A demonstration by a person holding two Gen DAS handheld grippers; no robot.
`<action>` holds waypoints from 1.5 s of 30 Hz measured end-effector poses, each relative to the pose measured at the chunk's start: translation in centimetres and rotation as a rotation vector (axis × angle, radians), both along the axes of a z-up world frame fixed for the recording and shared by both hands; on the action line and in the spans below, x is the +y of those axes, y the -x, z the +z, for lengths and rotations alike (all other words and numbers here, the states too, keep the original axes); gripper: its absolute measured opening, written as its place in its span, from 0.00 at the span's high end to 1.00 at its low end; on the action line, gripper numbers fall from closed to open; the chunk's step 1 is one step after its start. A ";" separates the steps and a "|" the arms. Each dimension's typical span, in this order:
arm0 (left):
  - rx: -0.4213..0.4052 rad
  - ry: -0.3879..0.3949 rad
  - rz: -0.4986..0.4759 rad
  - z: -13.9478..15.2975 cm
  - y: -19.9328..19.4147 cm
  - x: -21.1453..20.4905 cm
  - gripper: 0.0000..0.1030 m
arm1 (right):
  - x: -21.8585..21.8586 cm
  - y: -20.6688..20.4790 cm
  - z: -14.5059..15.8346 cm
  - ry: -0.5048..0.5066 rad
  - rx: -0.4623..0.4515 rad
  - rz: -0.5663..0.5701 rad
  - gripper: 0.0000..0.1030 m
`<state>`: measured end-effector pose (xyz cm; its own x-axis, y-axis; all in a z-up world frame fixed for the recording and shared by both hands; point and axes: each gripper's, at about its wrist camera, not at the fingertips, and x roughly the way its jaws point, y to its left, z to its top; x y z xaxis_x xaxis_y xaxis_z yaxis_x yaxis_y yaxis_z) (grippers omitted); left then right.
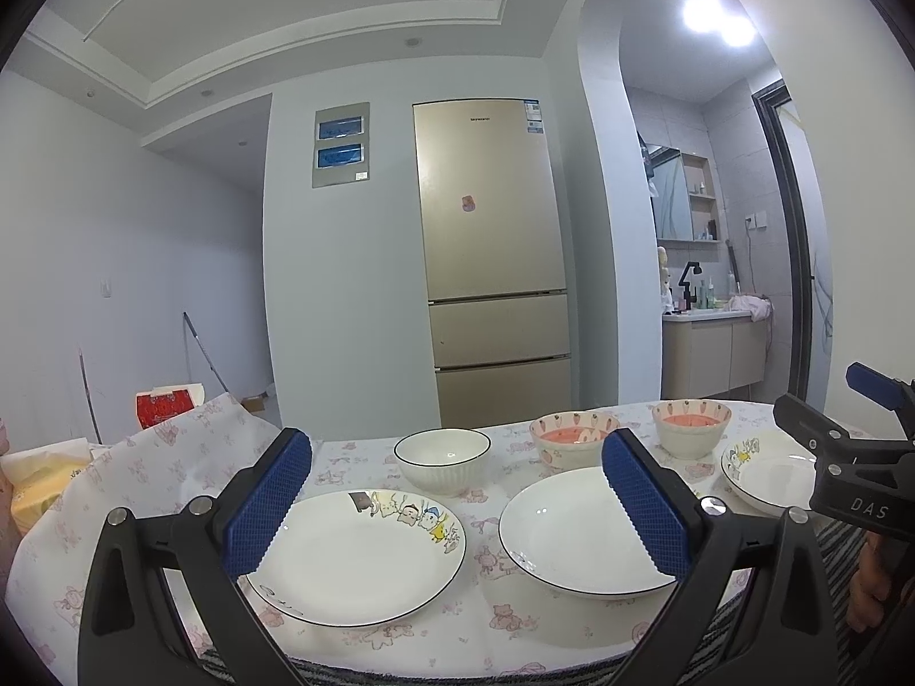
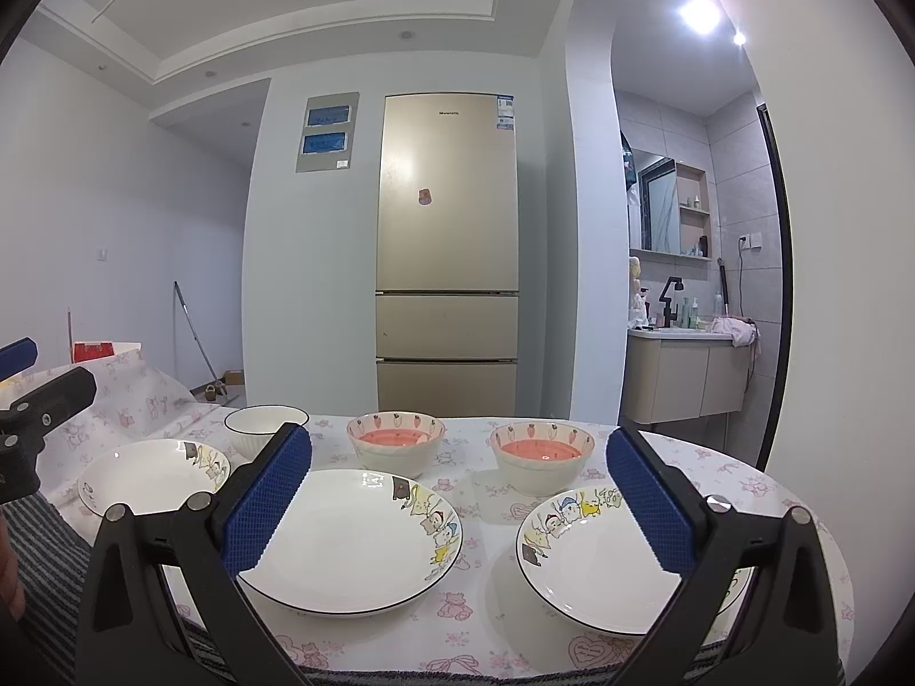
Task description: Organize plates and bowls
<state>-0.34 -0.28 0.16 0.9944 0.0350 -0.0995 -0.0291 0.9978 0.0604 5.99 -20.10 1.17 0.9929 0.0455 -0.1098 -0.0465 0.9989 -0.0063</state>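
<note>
On the desk (image 2: 486,520), under its pink-printed cloth, I've got three plates and three bowls laid out ahead of me. From my right wrist camera, the middle plate (image 2: 349,543) sits at 6 o'clock with cartoon figures on its right rim, the right plate (image 2: 600,554) at 4 o'clock, and the left plate (image 2: 151,474) out at 9 o'clock. Behind them runs the bowl row: the white bowl (image 2: 266,426) with a dark rim at 10 o'clock, the first pink-lined bowl (image 2: 396,446) at 12, the second pink-lined bowl (image 2: 542,454) at 1 o'clock. Every piece stands apart from the others, nothing stacked.

My right gripper (image 2: 460,506) hangs above the near edge of the desk, blue pads spread wide, holding nothing; its left pad overlaps the middle plate in view and its right pad the right plate.

Over on the left wrist camera, my left gripper (image 1: 457,506) is likewise released and empty, pads wide apart, framing the left plate at 7 o'clock and the middle plate at 5 o'clock. The right gripper's black body shows at 3 o'clock there.

Past the desk, a gold fridge (image 2: 447,240) stands at 12 o'clock, and a washbasin alcove (image 2: 686,343) opens at 2 o'clock.
</note>
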 end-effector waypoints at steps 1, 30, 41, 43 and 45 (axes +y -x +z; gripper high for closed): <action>0.001 0.001 0.000 0.0 0.1 0.0 0.00 | 0.0 0.0 0.0 0.000 -0.001 0.000 0.00; -0.188 -0.017 -0.067 5.5 2.7 0.1 0.00 | -2.3 3.4 8.0 -0.062 -0.064 -0.007 0.00; -0.318 0.101 -0.003 16.0 0.6 2.4 0.00 | 0.1 1.9 19.1 -0.060 -0.189 0.031 0.00; -0.330 0.138 0.041 17.7 -0.6 3.0 0.00 | 0.9 0.9 20.6 -0.063 -0.185 0.074 0.00; -0.358 0.155 0.026 18.9 -1.2 3.5 0.00 | 1.8 0.1 21.8 -0.052 -0.200 0.079 0.00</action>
